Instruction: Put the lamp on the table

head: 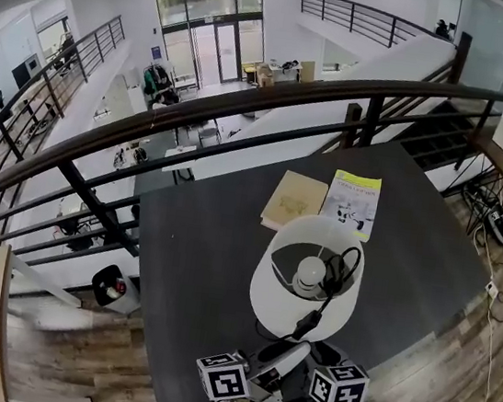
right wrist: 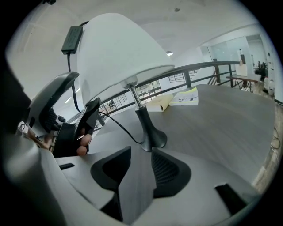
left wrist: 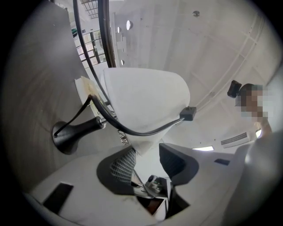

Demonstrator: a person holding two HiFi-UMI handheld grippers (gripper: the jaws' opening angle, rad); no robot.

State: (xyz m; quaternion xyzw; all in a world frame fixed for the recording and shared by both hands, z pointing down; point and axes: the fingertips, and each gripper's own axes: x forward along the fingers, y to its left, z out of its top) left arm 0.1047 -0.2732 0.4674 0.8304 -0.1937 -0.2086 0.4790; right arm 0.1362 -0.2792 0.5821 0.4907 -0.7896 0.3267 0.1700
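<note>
Left gripper [left wrist: 148, 155] has its jaws spread wide, with an edge of the white-shaded table lamp [left wrist: 146, 99] reaching in between them; no firm pinch is visible. Right gripper [right wrist: 141, 155] is also parted and empty. The lamp's black flared base [right wrist: 152, 140] stands upright on the dark grey table [right wrist: 221, 119] just beyond its fingertips.

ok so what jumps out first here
A white lamp stands upright on the dark table, near the edge closest to the person, its black cord draped over it. Behind it lie a tan book and a yellow-green booklet, side by side, toward the railing.
</note>
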